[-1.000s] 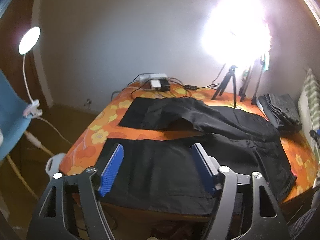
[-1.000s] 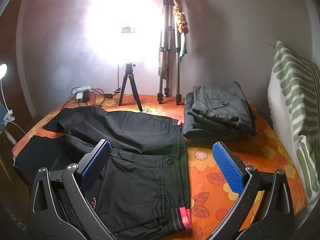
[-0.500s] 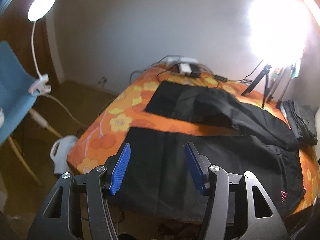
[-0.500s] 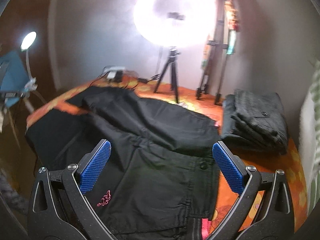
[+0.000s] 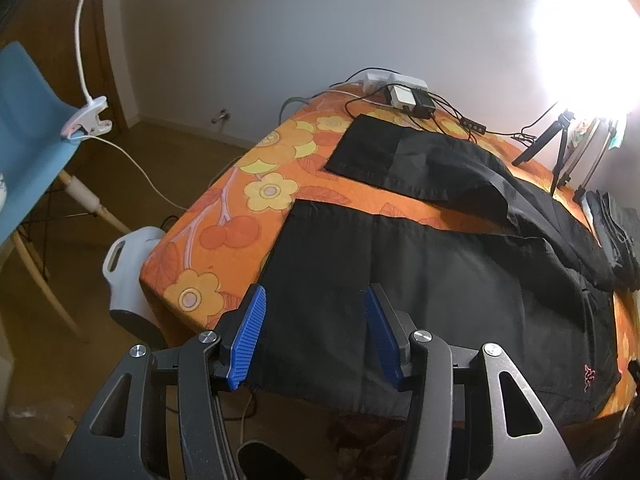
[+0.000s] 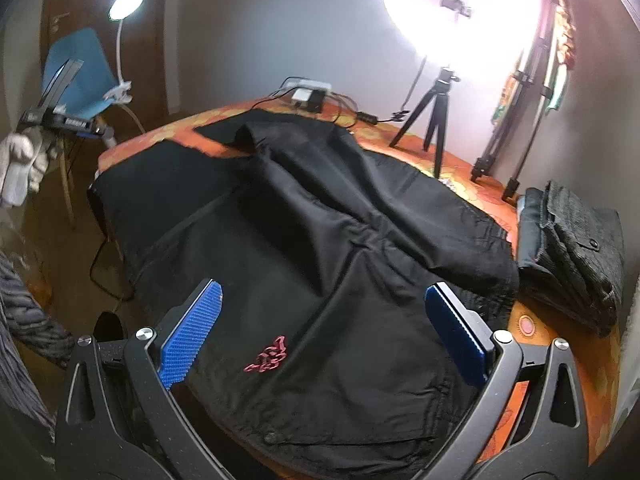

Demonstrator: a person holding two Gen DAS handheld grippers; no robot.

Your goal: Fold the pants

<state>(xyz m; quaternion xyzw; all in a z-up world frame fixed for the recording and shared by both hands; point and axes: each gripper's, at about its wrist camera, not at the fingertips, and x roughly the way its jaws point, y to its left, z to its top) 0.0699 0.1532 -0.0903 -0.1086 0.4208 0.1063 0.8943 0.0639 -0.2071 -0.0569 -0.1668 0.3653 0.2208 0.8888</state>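
Left gripper [image 5: 314,336]: blue pads parted about halfway, nothing between them; it hangs over the hem end of the near trouser leg, at the table's edge
Right gripper [image 6: 324,332]: blue pads spread wide, nothing held; it hangs over the waist end of the garment, the pink logo [image 6: 270,356] just ahead and between its pads
Pants [image 5: 440,280]: black, laid flat across the orange flowered cloth [image 5: 240,200]; the near leg runs straight ahead of the left gripper; the far leg lies beyond it, angled away, with a strip of orange showing between the two
Folded grey garment [image 6: 572,248]: stacked ahead and to the right of the right gripper, touching the pants at the waist
Ring light [image 6: 460,4]: on a small tripod [image 6: 434,116] far ahead of the right gripper, glaring white
Power strip [image 5: 400,88]: at the far table corner beyond the left gripper, with cables trailing
Clip lamp [image 5: 86,120]: far left of the left gripper, clamped to a blue chair [image 5: 28,112]
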